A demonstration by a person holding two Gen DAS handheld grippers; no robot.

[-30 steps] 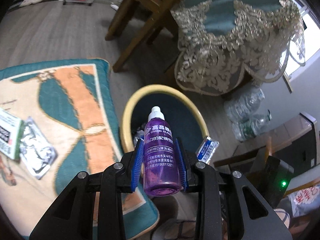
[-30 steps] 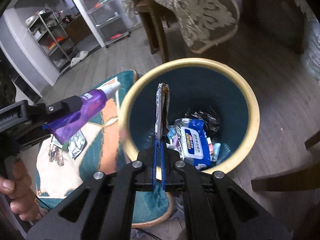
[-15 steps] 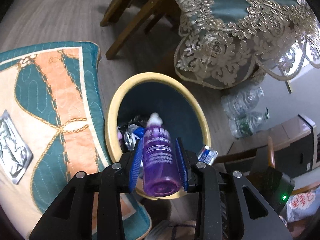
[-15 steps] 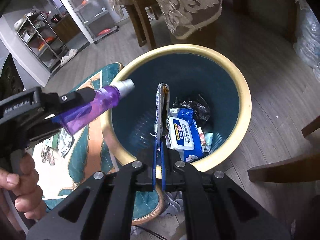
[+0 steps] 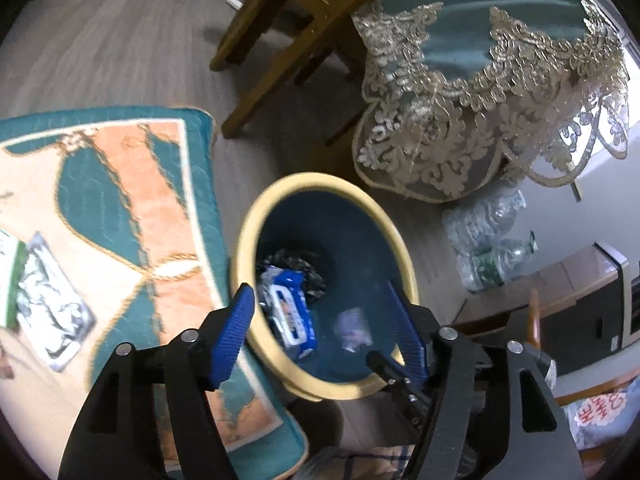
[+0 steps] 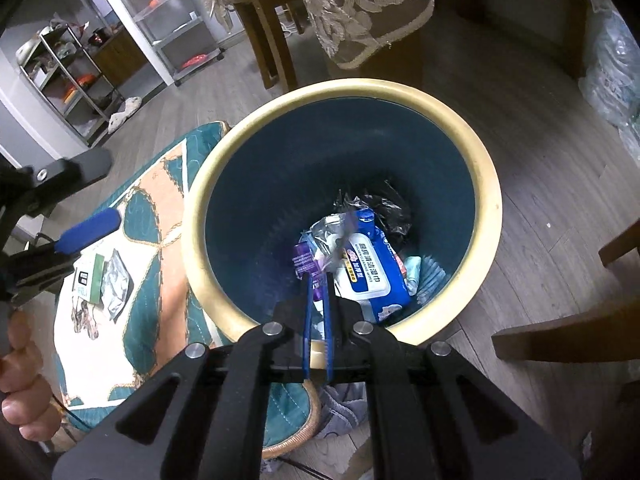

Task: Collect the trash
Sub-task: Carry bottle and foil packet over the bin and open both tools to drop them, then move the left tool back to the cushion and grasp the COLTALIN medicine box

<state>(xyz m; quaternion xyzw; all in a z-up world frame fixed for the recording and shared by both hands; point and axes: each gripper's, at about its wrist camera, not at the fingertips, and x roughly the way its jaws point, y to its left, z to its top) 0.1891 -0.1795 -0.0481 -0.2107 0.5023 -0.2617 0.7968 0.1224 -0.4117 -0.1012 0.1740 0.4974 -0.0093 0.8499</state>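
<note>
— What's lying over on the left?

— A quilted teal and orange cushion (image 5: 120,208) on the grey wood-plank floor (image 5: 120,56). A crumpled silver foil packet (image 5: 52,316) and a green and white box (image 6: 89,276) sit on it, touching.

— And the grippers?

— The left gripper (image 5: 320,312) has just spread its jaws wide, with nothing between them, above the round dark-blue bin with a cream rim (image 6: 486,184). The small purple bottle (image 6: 305,260) lies inside, beside a blue wipes pack (image 6: 368,276). The right gripper (image 6: 316,280) has just cracked open a slit; a blurred foil scrap (image 6: 340,240) sits just past its tips, over the bin.

— Further right?

— A lace-trimmed teal tablecloth (image 5: 500,80), wooden chair legs (image 5: 280,40), and clear plastic bottles (image 5: 488,248) on the floor.
</note>
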